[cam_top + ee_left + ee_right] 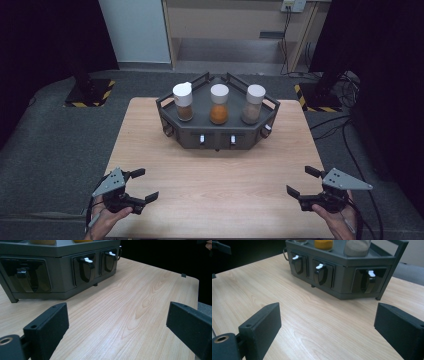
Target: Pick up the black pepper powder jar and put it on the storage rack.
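Resting near the front left corner of the wooden table [215, 165], left gripper [141, 185] held in a hand [102, 220] coming in over the front edge, jaws spread wide apart with nothing between them, bare wood showing in the gap in the left gripper view. Mirrored near the front right corner, right gripper [301, 181] in the other hand [337, 220], jaws likewise standing well apart and empty, bare tabletop between them in the right gripper view. Standing toward the back edge of the table, centred between the left and right sides and well apart from both grippers, a dark grey angular rack [218, 137] with a raised rail around its top tray. Set upright in a row on that tray, three white-capped jars: left jar [183, 102] with brown powder, middle jar [219, 104] with orange powder, right jar [253, 105] with pale brownish powder. Spaced along the rack's front faces, recessed black handles with white tips [320, 266], two on the centre face and one on each angled face, seen close in both gripper views. Lying beyond the table, grey carpeted floor [50, 135] and yellow-black striped stand feet [90, 95].
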Available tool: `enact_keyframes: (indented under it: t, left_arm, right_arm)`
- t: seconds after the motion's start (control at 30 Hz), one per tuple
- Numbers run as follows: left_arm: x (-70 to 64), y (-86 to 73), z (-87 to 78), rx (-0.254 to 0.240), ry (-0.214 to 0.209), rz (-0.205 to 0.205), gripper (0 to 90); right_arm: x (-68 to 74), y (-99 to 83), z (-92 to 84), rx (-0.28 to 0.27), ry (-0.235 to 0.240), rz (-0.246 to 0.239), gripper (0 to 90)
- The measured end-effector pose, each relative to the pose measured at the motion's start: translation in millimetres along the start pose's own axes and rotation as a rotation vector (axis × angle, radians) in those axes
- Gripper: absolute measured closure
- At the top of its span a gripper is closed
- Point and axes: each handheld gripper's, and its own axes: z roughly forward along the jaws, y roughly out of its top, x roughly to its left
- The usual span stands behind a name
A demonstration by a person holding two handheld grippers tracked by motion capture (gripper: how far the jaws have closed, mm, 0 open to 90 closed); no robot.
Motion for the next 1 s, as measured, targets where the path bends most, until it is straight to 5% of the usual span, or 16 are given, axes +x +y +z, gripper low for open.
enact_keyframes:
  t: [1.0]
  left_arm:
    - [-1.2, -3.2, -3.7, -0.038, 0.010, 0.002, 3.0]
  right_arm:
    - [-4.2, -25.7, 10.6, -0.015, -0.022, 0.047, 7.7]
